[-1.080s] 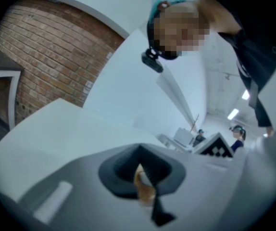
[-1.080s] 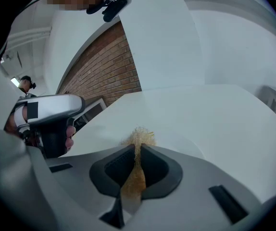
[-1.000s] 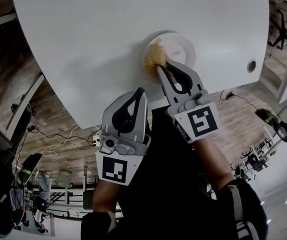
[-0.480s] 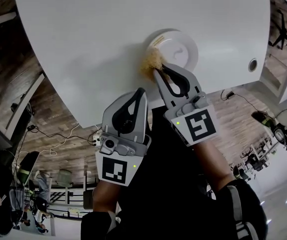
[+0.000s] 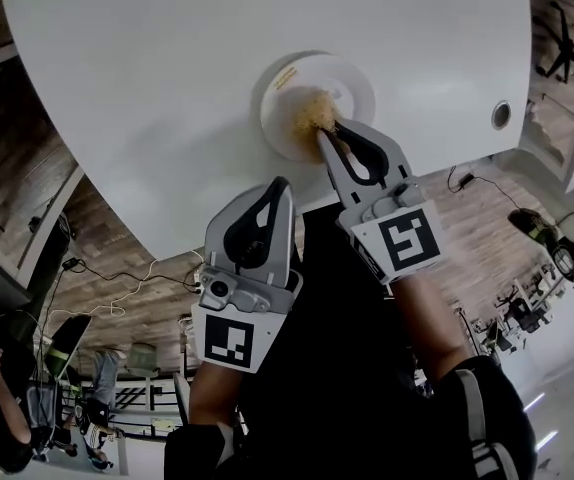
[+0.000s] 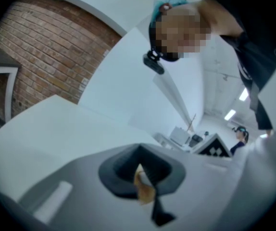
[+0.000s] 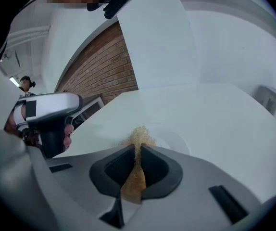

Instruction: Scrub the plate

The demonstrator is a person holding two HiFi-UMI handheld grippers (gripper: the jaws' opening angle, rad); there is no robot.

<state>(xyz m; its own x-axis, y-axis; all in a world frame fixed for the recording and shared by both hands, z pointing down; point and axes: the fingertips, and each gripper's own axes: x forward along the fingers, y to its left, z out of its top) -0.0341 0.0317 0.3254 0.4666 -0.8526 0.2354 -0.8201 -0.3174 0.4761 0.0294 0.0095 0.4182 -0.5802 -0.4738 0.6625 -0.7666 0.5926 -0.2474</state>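
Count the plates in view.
1. The white plate sits on the white table near its near edge, under the scrubber held by the right gripper. No others show.

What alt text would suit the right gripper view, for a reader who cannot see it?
The right gripper, shut on a golden mesh scrubber, holds its frayed tip on a white plate that lies on a white table. A brick wall stands behind, at the left.

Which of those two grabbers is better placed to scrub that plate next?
Right. The right gripper pinches the scrubber, which is on the plate. The left gripper, shut on a yellowish scrap, sits apart from the plate.
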